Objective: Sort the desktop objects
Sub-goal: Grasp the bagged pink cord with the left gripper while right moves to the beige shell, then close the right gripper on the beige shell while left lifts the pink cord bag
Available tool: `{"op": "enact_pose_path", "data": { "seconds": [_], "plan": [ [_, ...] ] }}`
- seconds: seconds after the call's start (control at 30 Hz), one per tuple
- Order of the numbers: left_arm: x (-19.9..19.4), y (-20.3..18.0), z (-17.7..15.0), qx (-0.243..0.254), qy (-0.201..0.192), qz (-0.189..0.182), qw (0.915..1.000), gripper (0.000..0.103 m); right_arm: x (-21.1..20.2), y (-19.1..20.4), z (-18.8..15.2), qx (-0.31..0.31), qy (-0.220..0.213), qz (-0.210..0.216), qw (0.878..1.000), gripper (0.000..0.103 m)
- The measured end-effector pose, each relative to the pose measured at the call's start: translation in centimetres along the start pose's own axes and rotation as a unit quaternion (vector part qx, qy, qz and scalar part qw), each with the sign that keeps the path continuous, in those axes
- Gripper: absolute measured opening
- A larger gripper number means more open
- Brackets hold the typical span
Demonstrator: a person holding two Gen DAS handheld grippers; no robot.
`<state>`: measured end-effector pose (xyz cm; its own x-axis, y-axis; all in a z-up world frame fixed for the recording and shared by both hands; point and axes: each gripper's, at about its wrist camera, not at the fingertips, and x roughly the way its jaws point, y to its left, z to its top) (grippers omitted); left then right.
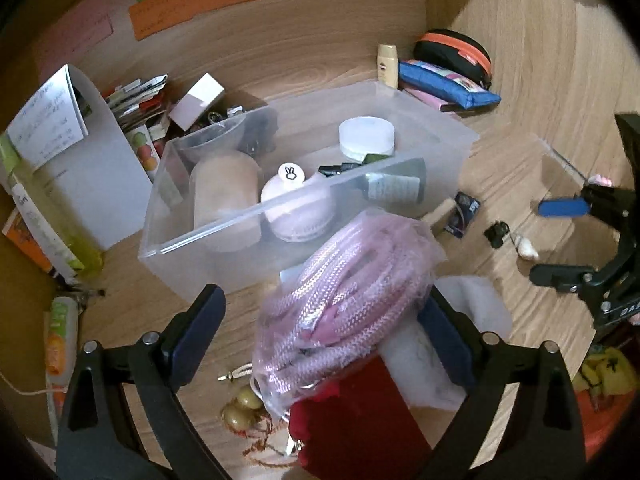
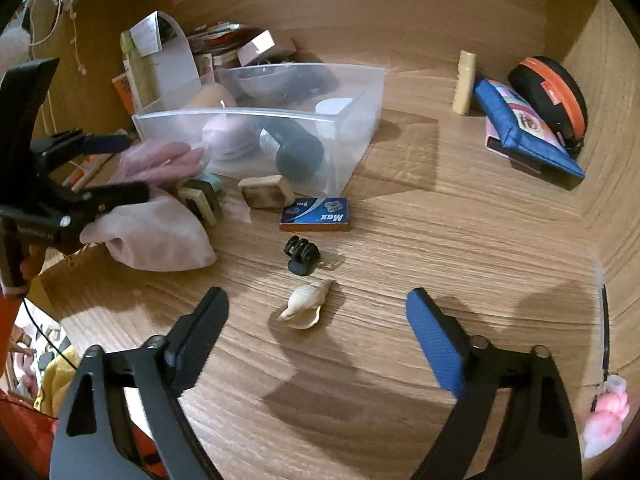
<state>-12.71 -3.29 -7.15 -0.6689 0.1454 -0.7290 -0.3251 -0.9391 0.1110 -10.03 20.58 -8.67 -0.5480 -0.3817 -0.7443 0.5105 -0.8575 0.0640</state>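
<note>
Left gripper point(image 1: 324, 320): I see my jaws spread wide around a clear bag of pink braided cord point(image 1: 348, 296); the bag sits between the fingers, but I cannot tell whether either pad presses it, nor whether the bag is off the desk.

Bag position: in the left wrist view it lies just in front of the clear plastic bin point(image 1: 440, 128), its top overlapping the bin's near wall; from the right wrist view the pink bundle is beside the bin's left corner, above a pale cloth pouch point(image 2: 160, 236).

Right gripper point(image 2: 316, 324): my fingers stand wide apart and hold nothing, low over the wooden desk point(image 2: 460, 220). A cream seashell point(image 2: 306, 304) lies on the desk in the gap between the tips.

Bin contents: a beige roll point(image 1: 226, 196), a pale pink round case with a rabbit sticker point(image 1: 296, 208), a white-lidded jar point(image 1: 366, 136) and a dark tube point(image 1: 394, 184) lie inside.

Loose items: a small black mount point(image 2: 302, 258) sits just beyond the shell; further on, a blue box marked Max point(image 2: 316, 214) and a wooden block point(image 2: 266, 190) rest near the bin's front wall.

Back right corner: a blue pencil case point(image 2: 524, 128) leans on a black and orange zip case point(image 2: 554, 94), with a cream bottle point(image 2: 464, 82) upright beside them.

Below the bag: a dark red pouch point(image 1: 352, 412).
</note>
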Motion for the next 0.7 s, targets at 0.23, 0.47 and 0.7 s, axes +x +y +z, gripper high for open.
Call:
{"op": "enact_pose_path", "data": {
  "seconds": [0.23,0.47,0.7],
  "plan": [
    [0.0,0.4,-0.2,0.008,-0.004,-0.007,0.9999,0.062,0.9,-0.1,0.1,-0.008,0.018,0.008,1.000,0.047],
    [1.7,-0.3,0.3,0.022,0.007,-0.006,0.9997,0.058,0.9,0.6,-0.1,-0.019,0.012,0.008,1.000,0.017],
    [-0.3,0.2,-0.1,0.008,-0.027,0.011,0.9996,0.036,-0.3,-0.5,0.3,-0.001,-0.003,0.016,1.000,0.016]
  ]
}}
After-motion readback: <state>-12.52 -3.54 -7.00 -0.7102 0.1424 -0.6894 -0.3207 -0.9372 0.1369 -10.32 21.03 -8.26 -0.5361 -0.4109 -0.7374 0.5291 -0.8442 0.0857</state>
